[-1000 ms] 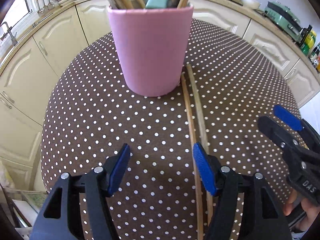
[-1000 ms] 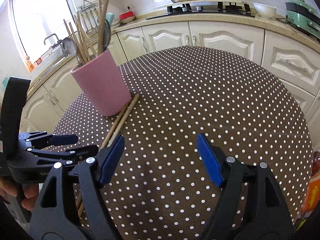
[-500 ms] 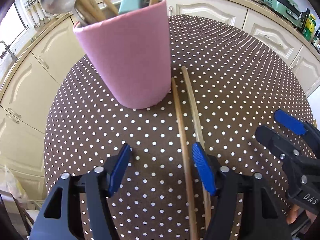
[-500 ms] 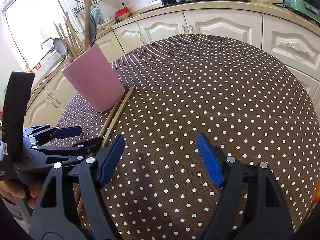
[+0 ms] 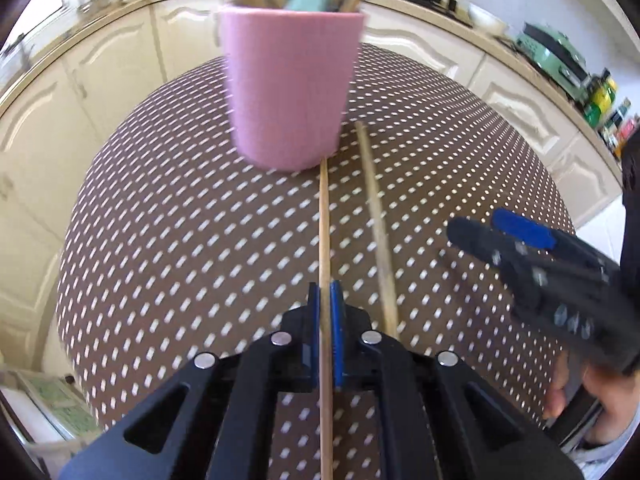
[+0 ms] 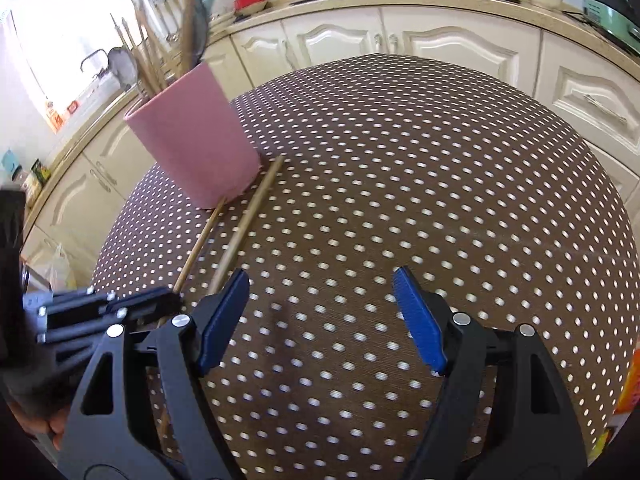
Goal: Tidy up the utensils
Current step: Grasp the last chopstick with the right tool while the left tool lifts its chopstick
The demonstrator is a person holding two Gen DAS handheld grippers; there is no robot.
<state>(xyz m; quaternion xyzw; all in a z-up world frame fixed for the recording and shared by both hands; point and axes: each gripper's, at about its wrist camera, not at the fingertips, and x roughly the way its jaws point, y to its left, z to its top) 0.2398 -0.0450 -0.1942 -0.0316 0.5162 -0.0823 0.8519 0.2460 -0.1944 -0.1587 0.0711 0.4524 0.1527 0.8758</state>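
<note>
Nearest me, my left tongs are clamped on one thin chopstick, blue pads pinching it from both sides. My right tongs stand wide apart with nothing between them. The second chopstick lies just beside the first on the dotted desk. Farther on, toward the desk's far-left edge, the pink holder stands upright, holding wooden sticks, a metal ladle and a teal utensil.

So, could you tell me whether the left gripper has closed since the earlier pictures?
Yes. The left gripper, earlier open beside the pink cup, is now shut on one chopstick.
</note>
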